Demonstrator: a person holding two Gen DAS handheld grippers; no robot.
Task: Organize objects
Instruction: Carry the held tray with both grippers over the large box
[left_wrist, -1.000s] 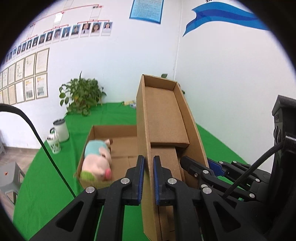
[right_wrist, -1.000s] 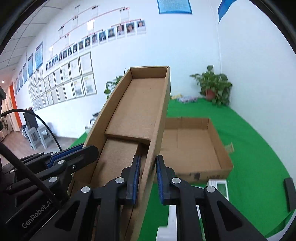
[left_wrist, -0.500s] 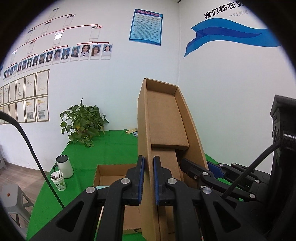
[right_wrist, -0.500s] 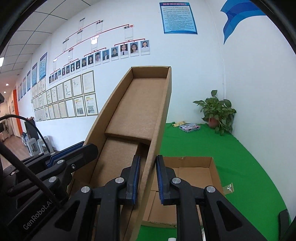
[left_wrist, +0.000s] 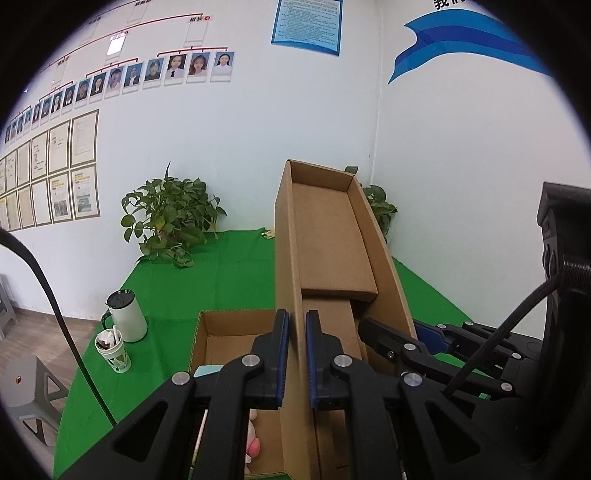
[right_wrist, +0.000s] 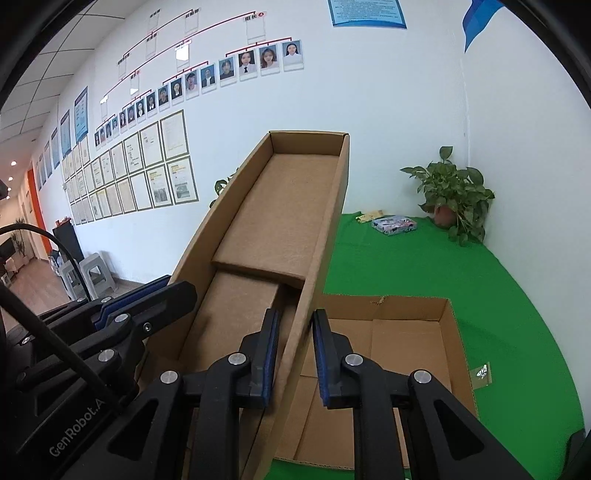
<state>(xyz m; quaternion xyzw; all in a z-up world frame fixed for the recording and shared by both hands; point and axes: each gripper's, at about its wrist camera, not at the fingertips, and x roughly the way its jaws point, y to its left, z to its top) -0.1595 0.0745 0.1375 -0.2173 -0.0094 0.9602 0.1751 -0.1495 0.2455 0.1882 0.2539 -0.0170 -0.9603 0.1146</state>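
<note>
Left gripper (left_wrist: 294, 352) is gripping the left wall of the cardboard lid (left_wrist: 325, 236), fingers (left_wrist: 279, 347) pinching the wall edge between the blue pads. Lid is being held in the air, tilted up and away, long axis running straight ahead of the fingers, hollow side facing the cameras. Below and just left of these fingers, the open box (left_wrist: 207, 328) is sitting on the green bench (left_wrist: 221, 280); a plush toy (left_wrist: 253, 446) is peeking out inside it, mostly hidden under the fingers. Mug (left_wrist: 125, 315) and paper cup (left_wrist: 112, 349) are standing well left of the box.

Right gripper (right_wrist: 293, 356) is gripping the opposite, right wall of the same lid (right_wrist: 280, 218), fingers (right_wrist: 321, 354) clamping its edge too. From here the box (right_wrist: 448, 332) is lying below and right of the fingers, its floor looking bare on this side.

Key relation: lid is above the box and pitched up, each hand on one long wall, neither clearly nearer. Judging next step: lid likely needs levelling and lowering so its long axis lines up over the box rim. Risk: the thin walls flexing.
</note>
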